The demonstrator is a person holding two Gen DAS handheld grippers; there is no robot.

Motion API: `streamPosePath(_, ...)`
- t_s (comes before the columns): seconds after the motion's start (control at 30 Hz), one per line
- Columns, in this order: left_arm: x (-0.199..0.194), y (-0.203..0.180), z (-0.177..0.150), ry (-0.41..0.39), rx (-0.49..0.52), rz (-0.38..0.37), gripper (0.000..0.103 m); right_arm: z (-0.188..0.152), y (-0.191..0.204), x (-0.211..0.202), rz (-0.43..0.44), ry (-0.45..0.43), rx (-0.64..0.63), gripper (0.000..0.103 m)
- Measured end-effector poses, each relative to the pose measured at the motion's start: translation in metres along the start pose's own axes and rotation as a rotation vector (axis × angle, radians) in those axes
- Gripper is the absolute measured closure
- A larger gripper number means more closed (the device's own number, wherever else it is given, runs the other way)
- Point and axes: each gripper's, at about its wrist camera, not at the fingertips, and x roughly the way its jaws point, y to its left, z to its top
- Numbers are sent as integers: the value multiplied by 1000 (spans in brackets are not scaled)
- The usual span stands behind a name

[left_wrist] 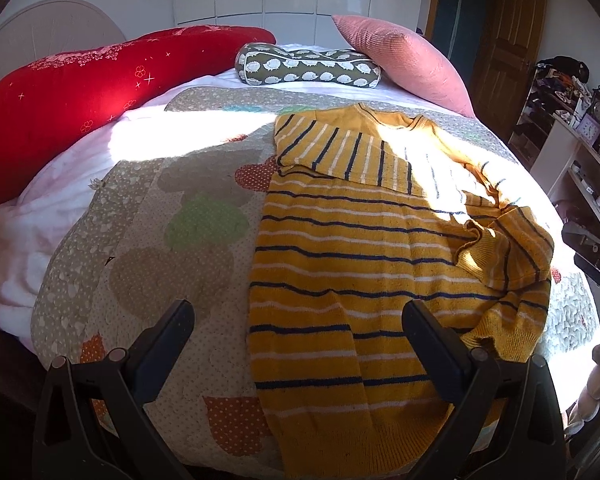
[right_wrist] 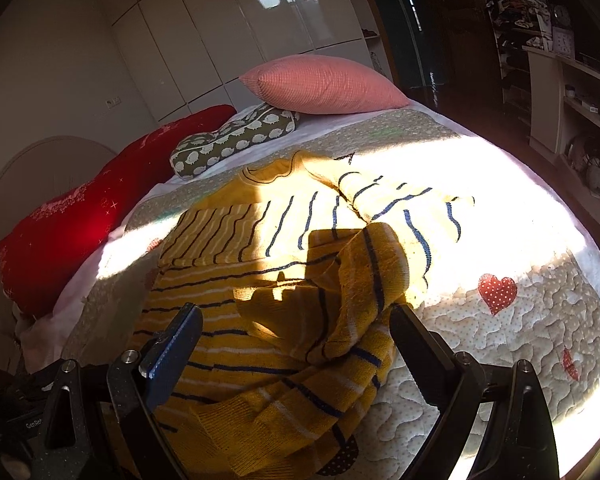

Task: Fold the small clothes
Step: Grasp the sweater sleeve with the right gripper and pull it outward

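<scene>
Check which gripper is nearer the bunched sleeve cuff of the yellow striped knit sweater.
Right. The right gripper has its open jaws around the bunched sleeve cuff. The left gripper sits at the sweater's hem, with the cuff farther off to its right.

Mustard-yellow sweater (left_wrist: pixel 340 248) with navy and white stripes. Beige quilt (left_wrist: pixel 148 240) with white dots, green and orange patches, red heart. Far: red bolster (left_wrist: pixel 60 112), pink pillow (left_wrist: pixel 404 56), olive cushion (left_wrist: pixel 308 66) with white hedgehogs.

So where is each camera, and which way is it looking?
Left wrist: sits on the left gripper, faces up the bed over the yellow striped sweater; its two open fingers show.
Right wrist: sits on the right gripper, faces the sweater's bunched sleeve; its open fingers show.
Both share: sweater, pink pillow, red cushion.
</scene>
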Motion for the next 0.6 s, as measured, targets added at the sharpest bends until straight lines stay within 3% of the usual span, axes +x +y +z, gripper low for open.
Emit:
streamPosePath(0.1,3,6,0,-1,-11,-5,0,24,7,2,44,2,-10,6)
streamPosePath(0.23,9,18,1,4,-41,-19,0,72,1,27,198,38,87,6)
streamPosePath(0.37,14,29,0,14,-68,-29,0,102,-15,91,339,170,225,6)
streamPosePath(0.47,15,37,0,14,-73,-16,0,98,-35,141,315,277,359,9)
streamPosePath(0.6,18,48,1,7,-89,1,0,83,-56,172,248,340,430,9)
